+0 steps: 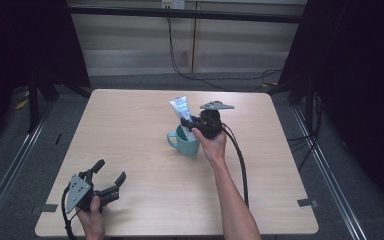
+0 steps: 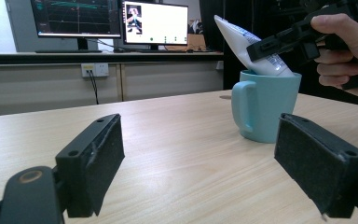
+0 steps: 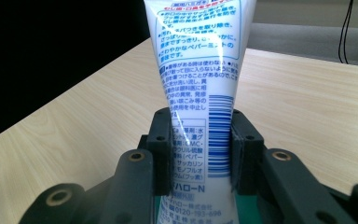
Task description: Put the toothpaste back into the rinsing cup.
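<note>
Here the pale wood worktop fills the middle of the high view, with grey floor, cables and dark curtains around it. Near its centre stands a light blue mug, a white tube leaning out of it. The right tool is clamped on that tube just above the mug's rim. At the lower left of the frame the left tool rests low over the worktop, spread wide and holding nothing. In the left gripper view, monitors sit on a counter behind.
</note>
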Tool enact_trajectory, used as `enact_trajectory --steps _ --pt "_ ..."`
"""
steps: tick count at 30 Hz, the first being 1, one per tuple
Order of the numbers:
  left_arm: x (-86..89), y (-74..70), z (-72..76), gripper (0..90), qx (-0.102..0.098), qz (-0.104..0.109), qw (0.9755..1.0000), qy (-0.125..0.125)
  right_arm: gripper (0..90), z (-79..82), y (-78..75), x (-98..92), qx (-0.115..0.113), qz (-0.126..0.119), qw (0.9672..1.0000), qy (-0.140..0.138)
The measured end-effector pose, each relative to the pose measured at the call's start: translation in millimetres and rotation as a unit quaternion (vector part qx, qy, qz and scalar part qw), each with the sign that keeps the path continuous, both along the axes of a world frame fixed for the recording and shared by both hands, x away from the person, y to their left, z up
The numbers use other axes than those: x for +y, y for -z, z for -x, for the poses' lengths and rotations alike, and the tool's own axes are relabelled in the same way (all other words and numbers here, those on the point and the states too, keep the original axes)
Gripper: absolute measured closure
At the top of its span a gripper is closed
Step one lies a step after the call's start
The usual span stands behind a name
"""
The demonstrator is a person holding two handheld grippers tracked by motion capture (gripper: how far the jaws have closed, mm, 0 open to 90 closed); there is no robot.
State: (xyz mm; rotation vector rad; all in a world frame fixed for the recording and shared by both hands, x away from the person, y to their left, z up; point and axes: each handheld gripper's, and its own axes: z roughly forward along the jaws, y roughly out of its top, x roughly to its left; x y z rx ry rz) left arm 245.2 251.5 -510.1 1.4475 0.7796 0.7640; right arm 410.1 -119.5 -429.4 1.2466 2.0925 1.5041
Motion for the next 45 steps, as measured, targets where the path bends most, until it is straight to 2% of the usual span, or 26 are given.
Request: enact_trajectory --steps 7,14,21,25,28,37,44,45 --pt "-0.5 0.1 -0.1 15.6 0.0 0.004 1.0 0.001 66.3 0.3 1.8 0.6 0.001 0.014 0.9999 -0.004" --pt "0.0 0.0 0.0 15.6 0.0 0.0 1.0 0.0 65.8 3.6 7.8 -3.1 0.001 0.009 1.0 -0.001" --pt "-0.6 0.1 -0.1 15.6 0.0 0.005 1.0 0.001 65.2 5.5 8.7 -6.3 0.003 0.015 0.9999 -0.001" --pt "0.0 0.0 0.0 15.6 0.0 0.0 1.0 0.0 65.3 6.9 10.7 -6.9 0.007 0.017 0.9998 -0.004" --pt "-0.6 0.1 -0.1 15.6 0.0 0.005 1.0 0.001 65.1 8.0 10.9 -7.3 0.006 0.027 0.9996 -0.007" --pt "-0.4 0.1 -0.2 15.6 0.0 0.004 1.0 0.001 64.4 9.8 13.1 -11.0 0.011 0.027 0.9996 -0.007" --pt "-0.2 0.0 -0.2 15.6 -0.001 0.002 1.0 -0.001 59.3 11.7 19.8 -16.0 0.018 0.031 0.9993 -0.005" --pt "-0.2 0.0 -0.3 15.6 0.0 0.002 1.0 0.001 58.5 12.2 19.9 -16.7 0.014 0.031 0.9994 -0.003"
